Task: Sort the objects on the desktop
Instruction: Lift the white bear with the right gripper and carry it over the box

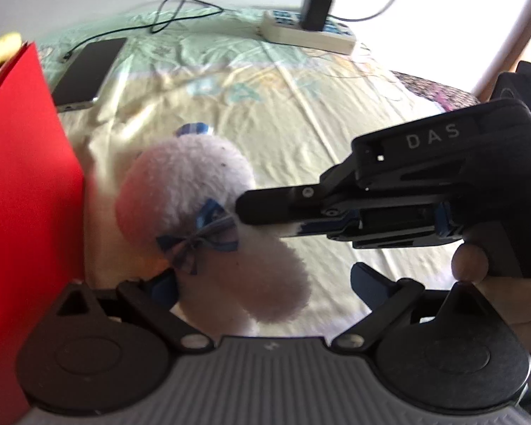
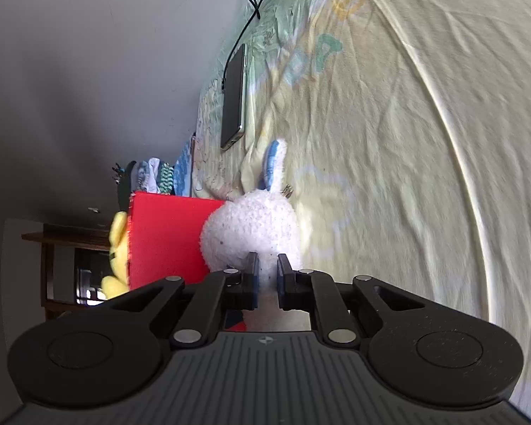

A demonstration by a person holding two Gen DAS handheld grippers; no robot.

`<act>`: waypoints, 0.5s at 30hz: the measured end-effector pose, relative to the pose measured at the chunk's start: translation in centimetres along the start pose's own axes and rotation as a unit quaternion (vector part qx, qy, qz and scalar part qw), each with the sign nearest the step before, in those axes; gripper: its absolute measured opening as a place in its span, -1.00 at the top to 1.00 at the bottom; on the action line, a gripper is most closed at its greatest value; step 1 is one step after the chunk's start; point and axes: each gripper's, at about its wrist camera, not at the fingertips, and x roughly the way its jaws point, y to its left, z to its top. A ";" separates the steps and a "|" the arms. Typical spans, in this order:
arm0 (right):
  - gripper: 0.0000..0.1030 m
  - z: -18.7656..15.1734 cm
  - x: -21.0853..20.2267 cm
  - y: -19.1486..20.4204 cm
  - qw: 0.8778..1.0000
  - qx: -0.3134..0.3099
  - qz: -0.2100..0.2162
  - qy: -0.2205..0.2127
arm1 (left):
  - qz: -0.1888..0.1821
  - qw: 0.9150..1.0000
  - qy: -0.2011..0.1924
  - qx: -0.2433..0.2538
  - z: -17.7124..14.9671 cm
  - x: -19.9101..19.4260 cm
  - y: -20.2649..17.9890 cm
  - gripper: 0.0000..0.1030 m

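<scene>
On the pale yellow printed bedsheet (image 1: 301, 113) we see a fluffy white plush rabbit (image 1: 194, 191), its pile slightly speckled, with a blue-striped ear (image 2: 274, 163) and a blue checked ribbon bow (image 1: 198, 241) at the neck. It sits just right of a red cardboard box (image 1: 24, 177), touching its wall. Our right gripper (image 2: 267, 276) comes in from the right and has its two fingers pinched on the rabbit's white fur. Our left gripper (image 1: 262, 283) has its blue-padded fingers spread wide, the rabbit's body lying between them. A yellow plush toy (image 2: 118, 248) shows beyond the box. Farther off lie a dark smartphone (image 1: 88, 71) and a white power strip (image 1: 308, 32).
</scene>
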 end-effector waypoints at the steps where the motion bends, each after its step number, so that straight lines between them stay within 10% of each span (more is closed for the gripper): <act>1: 0.78 -0.5 -0.5 0.1 1.000 0.000 0.003 -0.003 | -0.008 1.000 0.001 0.004 -0.2 -0.3 -0.2 -0.88; 15: 0.71 -10.5 -7.6 -1.7 0.998 0.031 -0.029 -0.047 | -0.096 0.991 0.053 0.082 -5.6 -2.7 -5.7 -0.88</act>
